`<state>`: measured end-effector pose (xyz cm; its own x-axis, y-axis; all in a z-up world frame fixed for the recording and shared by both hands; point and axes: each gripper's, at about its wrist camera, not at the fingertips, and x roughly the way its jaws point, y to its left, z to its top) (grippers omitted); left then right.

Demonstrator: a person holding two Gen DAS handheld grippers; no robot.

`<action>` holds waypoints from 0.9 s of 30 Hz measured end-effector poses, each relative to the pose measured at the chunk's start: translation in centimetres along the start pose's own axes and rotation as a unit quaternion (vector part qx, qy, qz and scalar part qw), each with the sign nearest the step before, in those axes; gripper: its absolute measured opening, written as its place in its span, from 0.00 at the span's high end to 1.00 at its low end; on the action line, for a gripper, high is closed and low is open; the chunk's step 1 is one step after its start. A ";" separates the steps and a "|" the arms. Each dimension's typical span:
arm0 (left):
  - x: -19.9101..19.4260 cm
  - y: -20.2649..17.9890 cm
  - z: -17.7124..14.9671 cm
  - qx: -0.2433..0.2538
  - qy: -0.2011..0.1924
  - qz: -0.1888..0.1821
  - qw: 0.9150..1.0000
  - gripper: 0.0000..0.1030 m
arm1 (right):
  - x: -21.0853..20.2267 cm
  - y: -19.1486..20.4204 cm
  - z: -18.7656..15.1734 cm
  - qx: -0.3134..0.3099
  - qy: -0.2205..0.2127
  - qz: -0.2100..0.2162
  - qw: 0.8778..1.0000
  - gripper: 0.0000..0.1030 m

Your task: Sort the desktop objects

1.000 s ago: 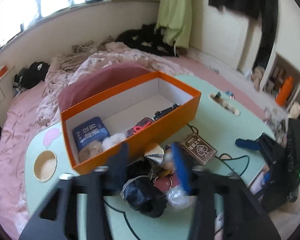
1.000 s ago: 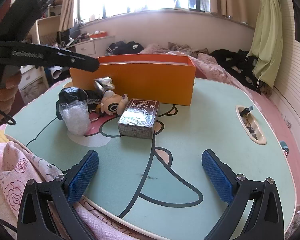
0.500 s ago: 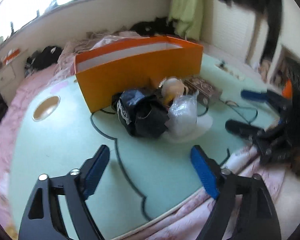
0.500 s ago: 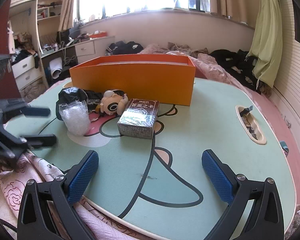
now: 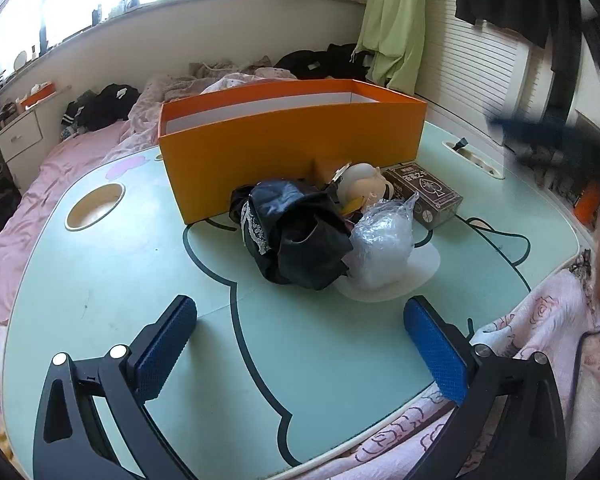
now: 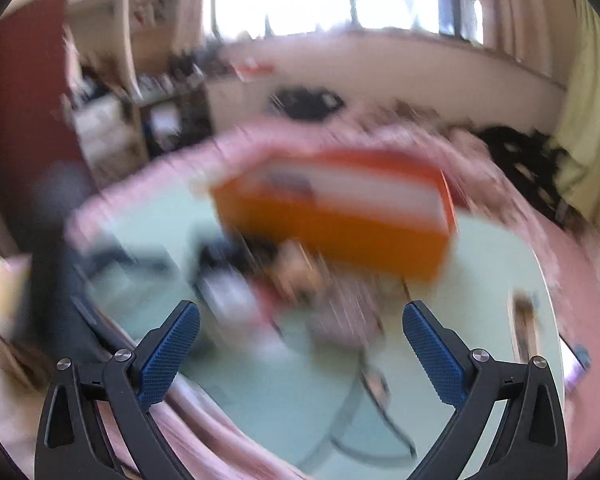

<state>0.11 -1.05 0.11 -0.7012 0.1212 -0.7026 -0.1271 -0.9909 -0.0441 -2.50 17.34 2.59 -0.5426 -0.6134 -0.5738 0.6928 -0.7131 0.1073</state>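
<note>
Before orange box: black bag, seemingly unobstructed.

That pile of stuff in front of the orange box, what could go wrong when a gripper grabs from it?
The black bag, clear plastic wrap and doll touch, so pulling one might drag another. The wrap looks crinkly and could slip from the open left gripper. The right wrist view is blurred, so the right gripper might misjudge the orange box.

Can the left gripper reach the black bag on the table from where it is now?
Probably yes. The left gripper is open and empty, and only bare table lies between it and the black bag. The clear plastic bag touches its right side and might get caught.
</note>
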 end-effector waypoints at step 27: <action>-0.4 0.2 -0.2 -0.003 -0.005 -0.005 1.000 0.00 | 26.9 -4.1 8.9 0.126 0.330 -0.069 0.933 0.28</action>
<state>0.52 -1.26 0.19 -0.7074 0.1318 -0.6944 -0.1307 -0.9899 -0.0548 -24.21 0.74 -6.05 -0.1500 -0.2278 -0.9621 0.4588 -0.8780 0.1363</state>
